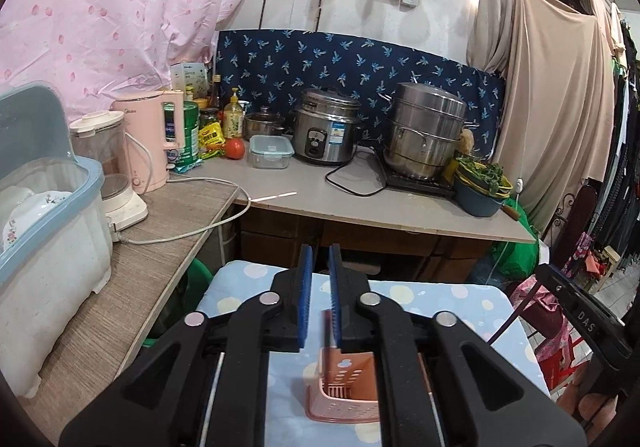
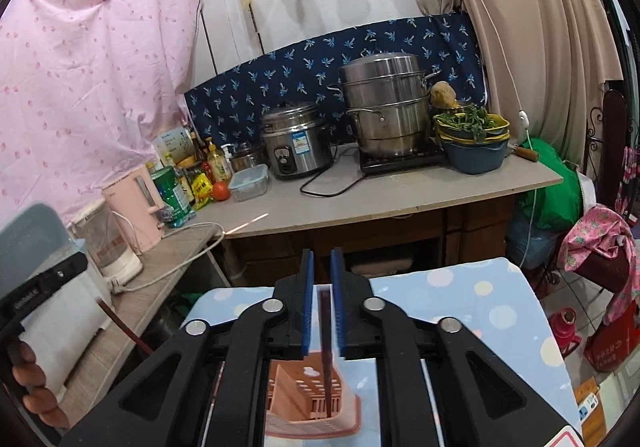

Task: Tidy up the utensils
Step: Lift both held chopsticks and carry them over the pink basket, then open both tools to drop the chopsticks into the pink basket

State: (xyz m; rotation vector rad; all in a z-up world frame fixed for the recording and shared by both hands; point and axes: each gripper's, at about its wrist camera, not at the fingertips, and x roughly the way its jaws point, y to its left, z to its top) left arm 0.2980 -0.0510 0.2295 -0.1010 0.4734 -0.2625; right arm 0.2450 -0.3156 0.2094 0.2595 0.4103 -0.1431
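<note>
A pink perforated utensil holder (image 1: pixel 344 387) stands on the blue dotted cloth (image 1: pixel 440 299), directly below both grippers; it also shows in the right wrist view (image 2: pixel 316 403). My left gripper (image 1: pixel 319 295) has its blue pads a narrow gap apart; a blurred dark red chopstick (image 1: pixel 327 327) lies against the right pad, over the holder. My right gripper (image 2: pixel 322 299) is shut on a dark red chopstick (image 2: pixel 326 359) that hangs straight down into the holder. The left gripper's body (image 2: pixel 40 283) shows at the right view's left edge, with another dark stick below it.
A wood-grain counter (image 1: pixel 120 307) to the left carries a blue-rimmed dish bin (image 1: pixel 48 231), a blender and a pink kettle (image 1: pixel 148 139). The far counter (image 1: pixel 360 203) holds a rice cooker, a steel steamer, a food box, bottles and bowls of greens. Clothes hang at right.
</note>
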